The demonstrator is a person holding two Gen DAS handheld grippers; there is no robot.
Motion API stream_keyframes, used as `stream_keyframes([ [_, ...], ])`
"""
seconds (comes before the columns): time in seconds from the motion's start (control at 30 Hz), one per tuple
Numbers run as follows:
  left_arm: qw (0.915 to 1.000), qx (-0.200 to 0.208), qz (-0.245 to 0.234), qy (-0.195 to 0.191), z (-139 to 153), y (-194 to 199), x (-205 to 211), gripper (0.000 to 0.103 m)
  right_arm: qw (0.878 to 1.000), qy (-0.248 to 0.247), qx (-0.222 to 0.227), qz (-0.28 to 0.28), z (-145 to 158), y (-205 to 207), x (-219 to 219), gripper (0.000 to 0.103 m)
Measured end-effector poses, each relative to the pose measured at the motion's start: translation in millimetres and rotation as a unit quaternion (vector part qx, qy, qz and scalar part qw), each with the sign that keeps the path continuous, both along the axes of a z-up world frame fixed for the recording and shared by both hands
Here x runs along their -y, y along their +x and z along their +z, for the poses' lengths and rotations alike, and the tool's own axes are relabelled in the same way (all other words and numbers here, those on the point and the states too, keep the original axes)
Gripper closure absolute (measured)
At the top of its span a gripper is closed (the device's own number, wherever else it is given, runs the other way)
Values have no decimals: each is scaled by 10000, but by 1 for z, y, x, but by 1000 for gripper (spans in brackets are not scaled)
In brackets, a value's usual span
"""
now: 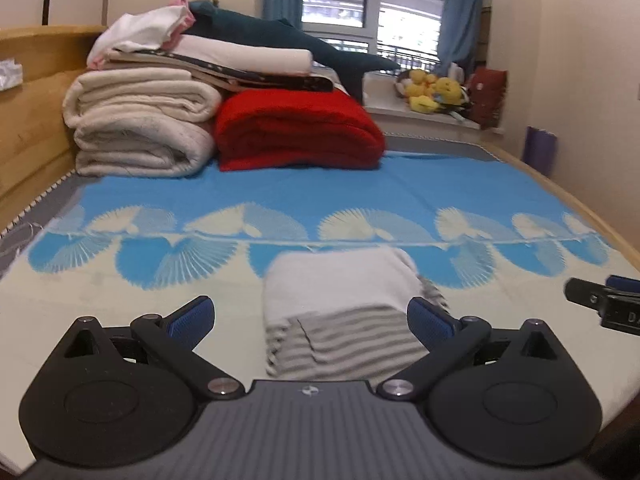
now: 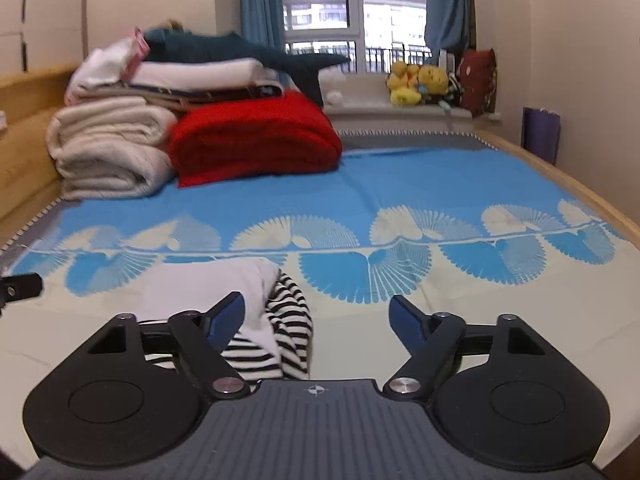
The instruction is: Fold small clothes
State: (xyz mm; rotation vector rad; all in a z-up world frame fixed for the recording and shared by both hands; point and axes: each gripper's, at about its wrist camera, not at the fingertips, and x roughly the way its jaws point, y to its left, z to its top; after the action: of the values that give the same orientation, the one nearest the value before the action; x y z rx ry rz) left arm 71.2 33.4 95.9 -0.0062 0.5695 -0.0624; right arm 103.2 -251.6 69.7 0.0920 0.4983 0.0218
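Note:
A small folded garment [image 1: 340, 304], white on top with black and white stripes at its near end, lies on the bed sheet [image 1: 280, 192]. My left gripper [image 1: 310, 314] hovers above and in front of it, open wide, with the cloth seen below between its blue pads and no pad touching it. In the right wrist view the same garment [image 2: 260, 312] lies low at the left, partly behind the left finger. My right gripper [image 2: 318, 314] is open with nothing between its fingers. Its tip [image 1: 600, 300] shows at the left view's right edge.
At the back left of the bed stand rolled cream blankets [image 1: 140, 128], a folded red blanket [image 1: 296, 132] and a pile of linens with a dark plush shark [image 1: 280, 36]. A wooden bed frame [image 1: 28, 120] runs along the left. Soft toys [image 1: 432, 88] sit on the windowsill.

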Motion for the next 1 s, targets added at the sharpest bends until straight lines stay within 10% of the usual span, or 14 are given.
stream_keyframes([
  [0.3,9990,-296,297,-123,-46,-58,28,1,9997,-228,-76,-43,-31,-60,-5,15],
  [1.0,9929,-1006,628,-48,-84,-17,13,1,9982,-228,-492,268,-49,-42,-35,15],
])
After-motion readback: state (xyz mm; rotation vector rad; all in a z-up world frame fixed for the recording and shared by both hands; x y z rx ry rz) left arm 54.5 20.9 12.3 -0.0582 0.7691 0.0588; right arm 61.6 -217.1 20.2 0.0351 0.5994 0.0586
